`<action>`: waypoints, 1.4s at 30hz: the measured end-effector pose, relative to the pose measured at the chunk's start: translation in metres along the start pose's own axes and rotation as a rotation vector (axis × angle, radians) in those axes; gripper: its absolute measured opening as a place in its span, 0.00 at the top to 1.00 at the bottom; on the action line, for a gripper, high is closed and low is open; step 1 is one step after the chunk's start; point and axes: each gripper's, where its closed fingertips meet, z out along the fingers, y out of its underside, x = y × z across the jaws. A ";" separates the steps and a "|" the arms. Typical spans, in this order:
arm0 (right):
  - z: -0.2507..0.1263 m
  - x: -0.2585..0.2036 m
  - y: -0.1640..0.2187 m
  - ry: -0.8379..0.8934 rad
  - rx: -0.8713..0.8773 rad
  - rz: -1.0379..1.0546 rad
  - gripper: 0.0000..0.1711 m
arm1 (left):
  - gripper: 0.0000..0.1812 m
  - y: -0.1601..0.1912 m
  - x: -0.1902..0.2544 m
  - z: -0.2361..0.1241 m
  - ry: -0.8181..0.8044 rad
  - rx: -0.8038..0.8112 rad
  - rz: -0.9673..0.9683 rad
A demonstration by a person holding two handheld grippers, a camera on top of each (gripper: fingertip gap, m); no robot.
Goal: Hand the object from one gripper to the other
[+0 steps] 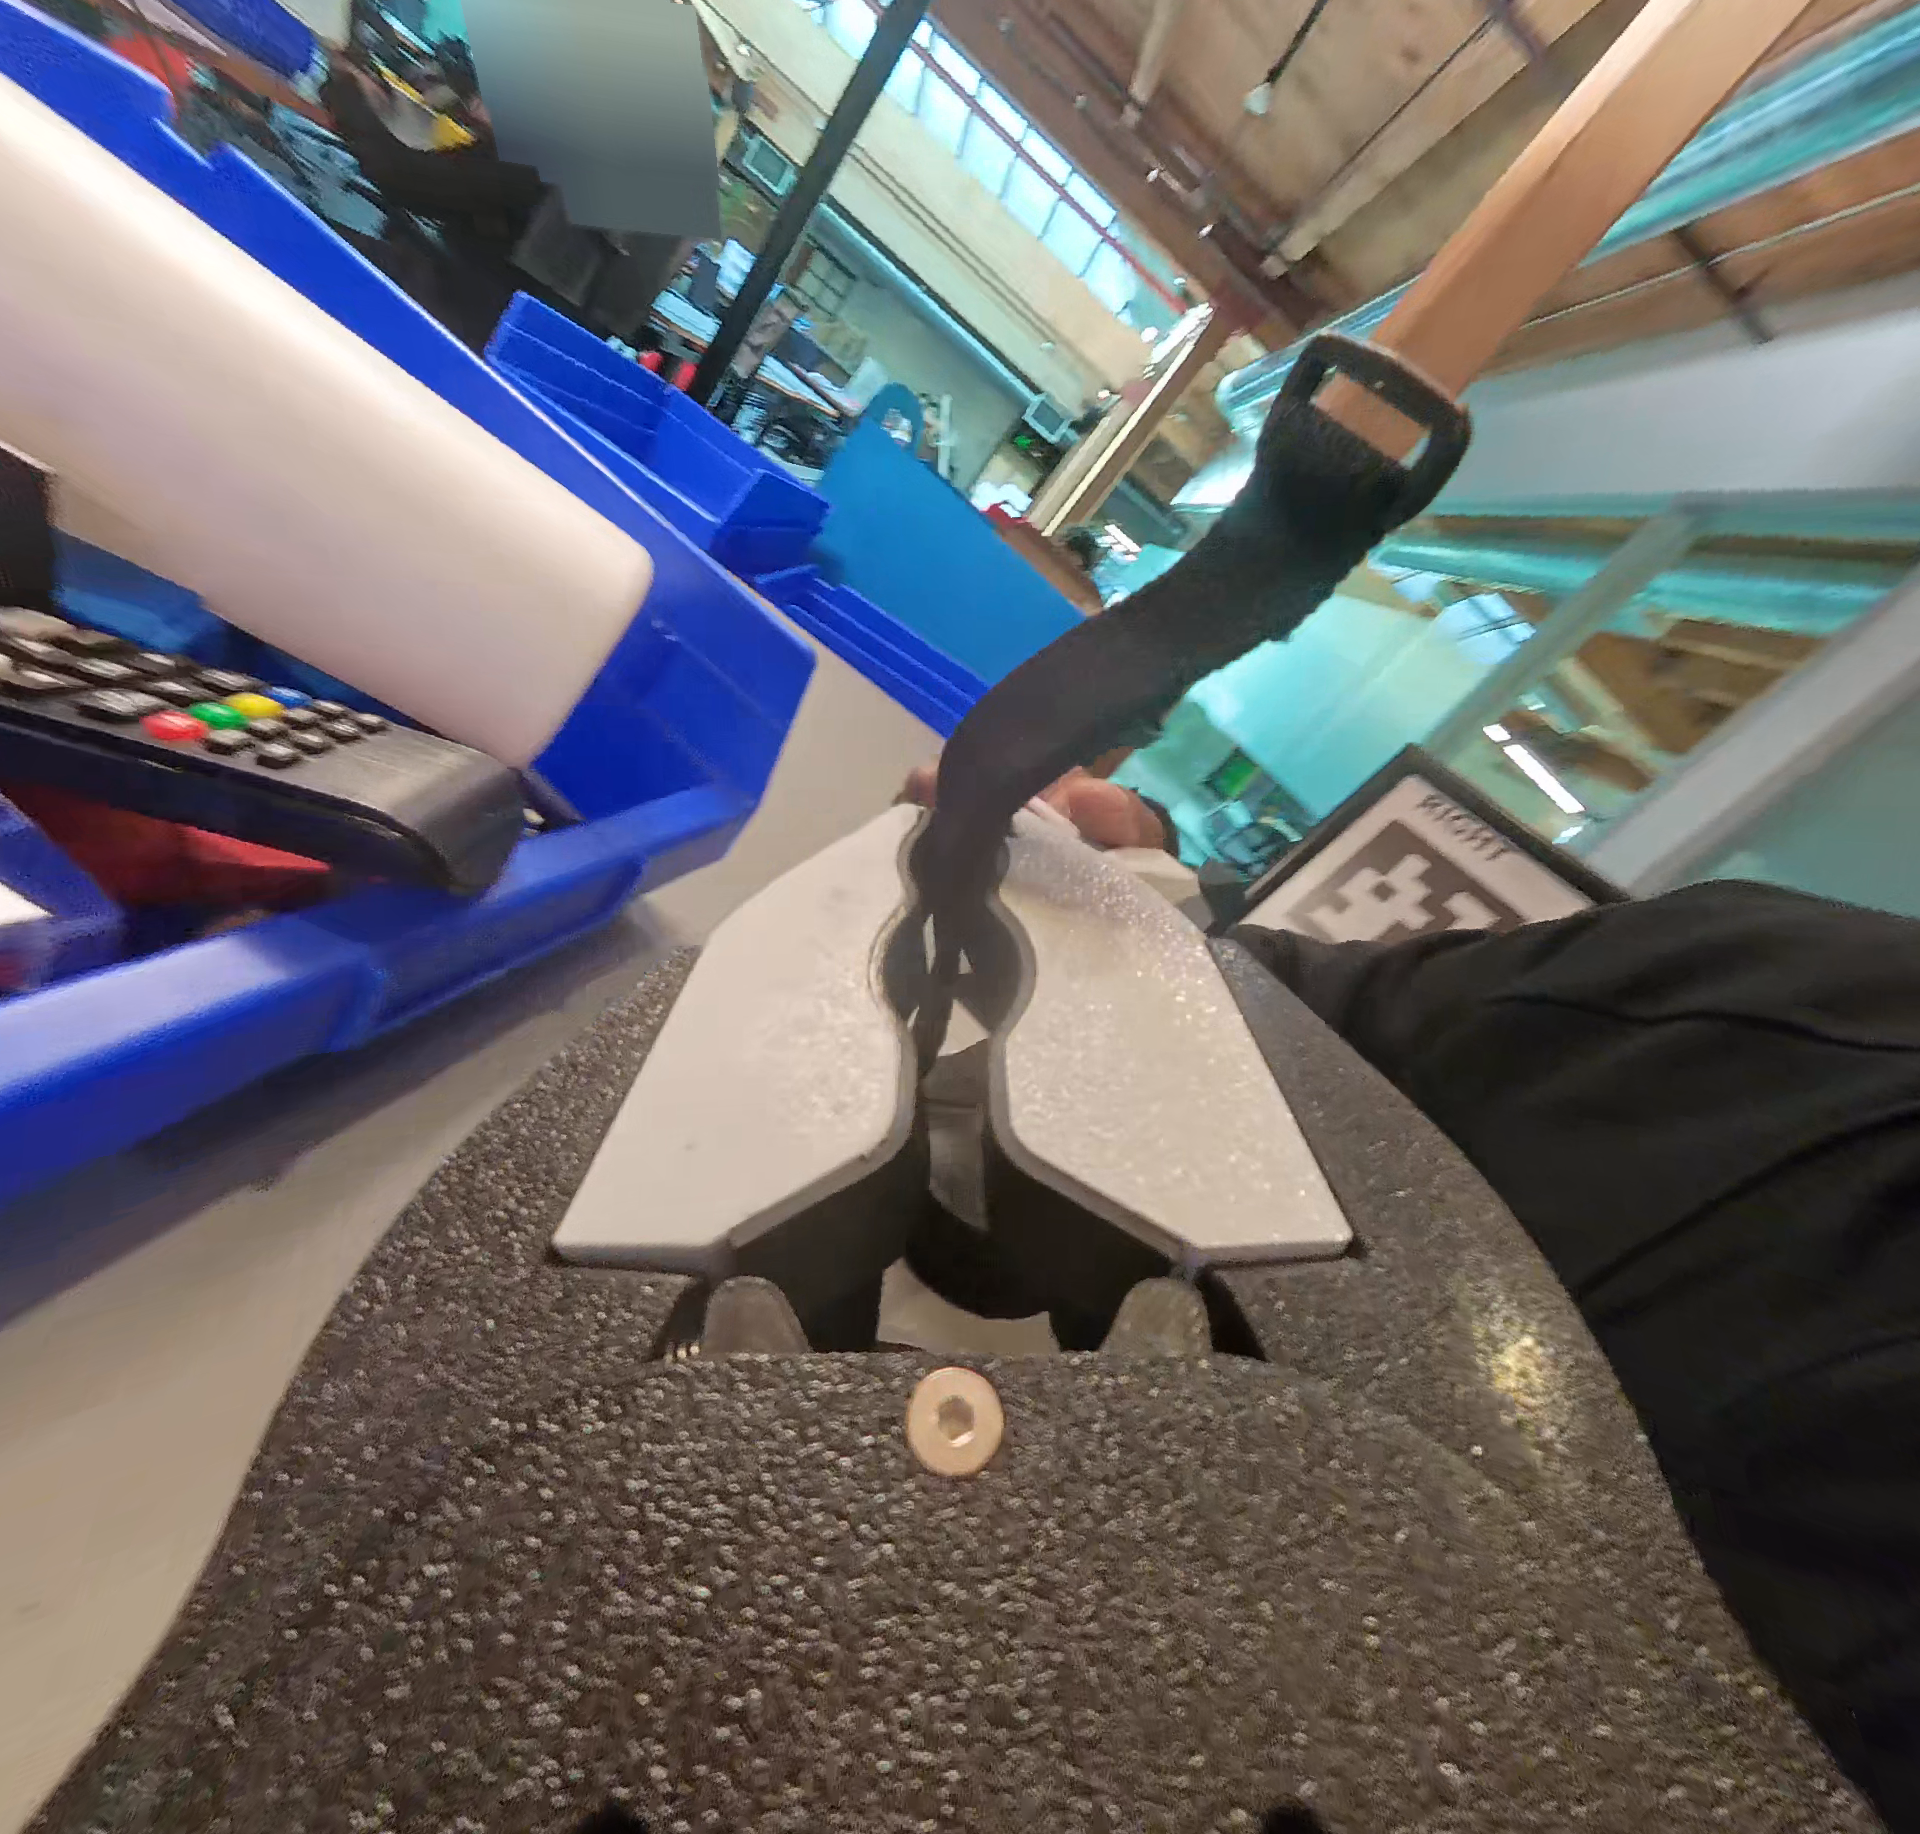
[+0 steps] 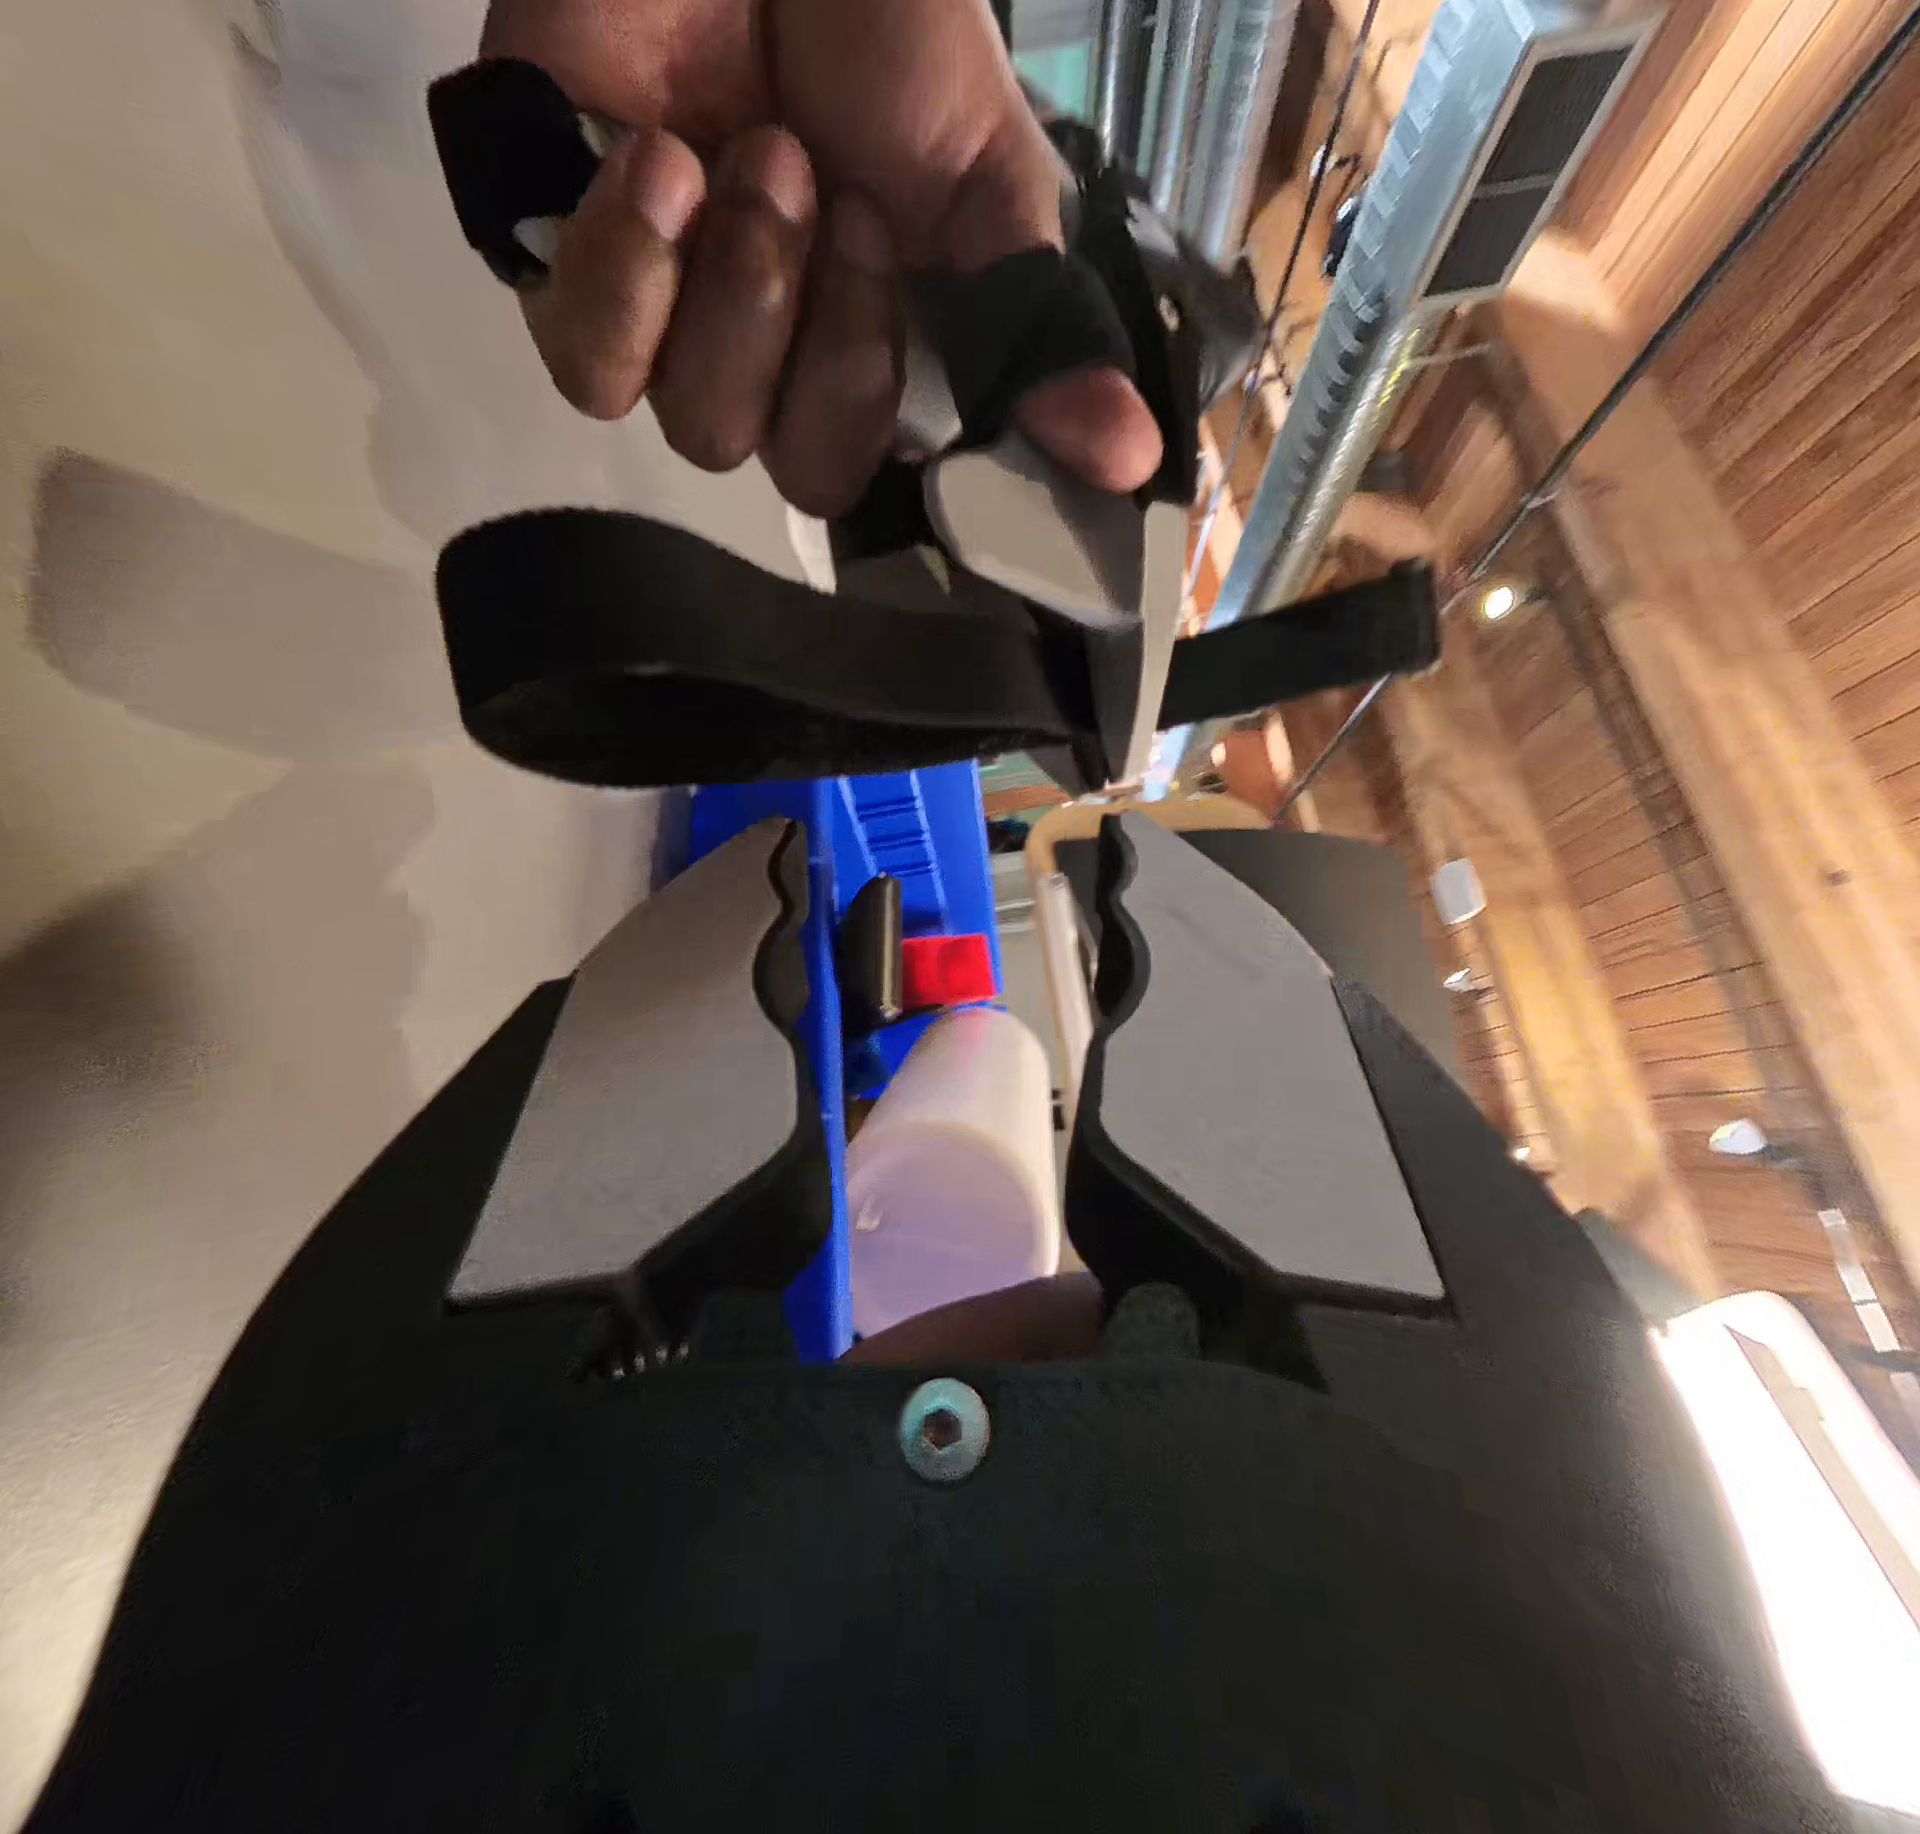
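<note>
My left gripper (image 1: 961, 839) is shut on a black fabric strap (image 1: 1174, 631). The strap rises up and to the right from the fingertips and ends in a flat black buckle loop (image 1: 1371, 402). In the right wrist view the same strap (image 2: 727, 641) hangs as a loop across the picture, pinched in the left gripper's grey fingers (image 2: 1060, 548), which a hand (image 2: 790, 174) holds. My right gripper (image 2: 951, 839) is open and empty, with its fingertips just below the strap and not touching it.
A blue bin (image 1: 644, 776) on the left holds a white cylinder (image 1: 291, 434), a black remote control (image 1: 260, 735) and something red. The bin (image 2: 821, 1057) and the cylinder (image 2: 956, 1161) also show between my right fingers. A black sleeve (image 1: 1662, 1161) fills the right side.
</note>
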 end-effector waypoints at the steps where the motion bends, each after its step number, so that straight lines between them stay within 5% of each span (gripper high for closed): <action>1: 0.000 0.000 -0.004 0.020 0.009 -0.040 0.67 | 0.97 0.001 0.003 0.002 0.026 0.004 -0.034; 9: 0.004 -0.008 -0.019 0.065 0.035 -0.202 0.63 | 0.97 0.013 0.013 0.010 0.079 -0.024 -0.110; 17: -0.003 0.001 -0.036 0.067 0.107 -0.088 0.97 | 0.96 0.017 -0.002 0.008 -0.016 -0.075 -0.040; 21: -0.004 0.006 -0.033 0.060 0.111 -0.006 0.97 | 0.94 0.023 -0.010 0.007 -0.059 -0.114 -0.020; 28: -0.006 0.024 -0.019 0.021 0.126 0.353 0.98 | 0.83 0.024 -0.023 0.001 -0.151 -0.200 0.121; 35: -0.007 0.033 0.005 -0.086 0.143 0.734 0.98 | 0.78 -0.014 -0.033 -0.021 -0.339 -0.143 0.522; 42: -0.013 0.038 -0.001 -0.227 0.264 1.050 0.98 | 0.69 0.004 0.013 -0.011 -0.125 -0.182 0.816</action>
